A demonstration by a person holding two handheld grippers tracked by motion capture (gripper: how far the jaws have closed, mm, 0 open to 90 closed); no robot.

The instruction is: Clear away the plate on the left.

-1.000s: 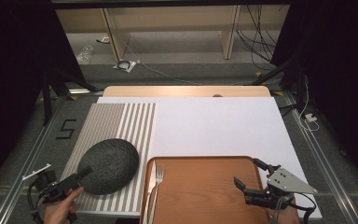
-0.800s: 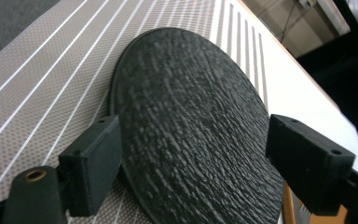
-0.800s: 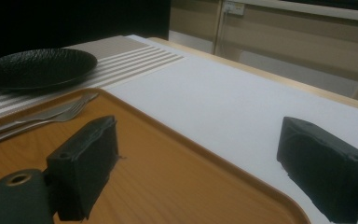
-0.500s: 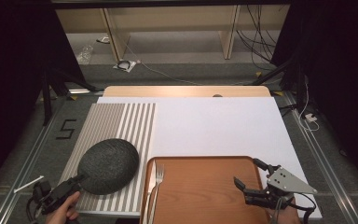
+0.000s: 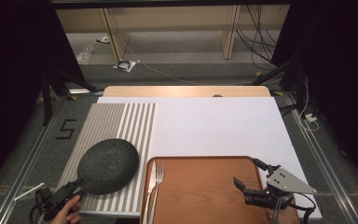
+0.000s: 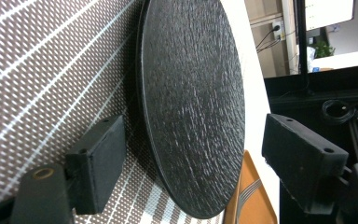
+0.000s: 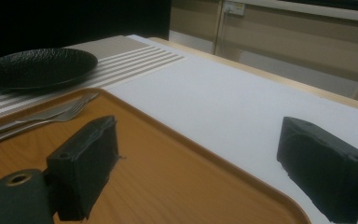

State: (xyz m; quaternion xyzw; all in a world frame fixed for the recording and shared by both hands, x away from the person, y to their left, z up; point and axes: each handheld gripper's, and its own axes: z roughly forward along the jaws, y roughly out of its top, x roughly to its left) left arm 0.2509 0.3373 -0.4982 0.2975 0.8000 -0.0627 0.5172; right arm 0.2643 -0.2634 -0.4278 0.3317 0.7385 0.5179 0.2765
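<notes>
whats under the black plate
The black plate lies on the striped placemat, whose stripes show around it. Whatever sits directly beneath the plate is covered. The left gripper is at its near edge, jaws open.

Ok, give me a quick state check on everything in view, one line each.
Black plate: flat on the striped mat, edge between the open left claw jaws, not clamped.
Fork: lying on the tray.
Knife: lying beside the fork.
Wooden tray: flat on the table.
Right claw: open, holding nothing, over the tray's right side.
</notes>
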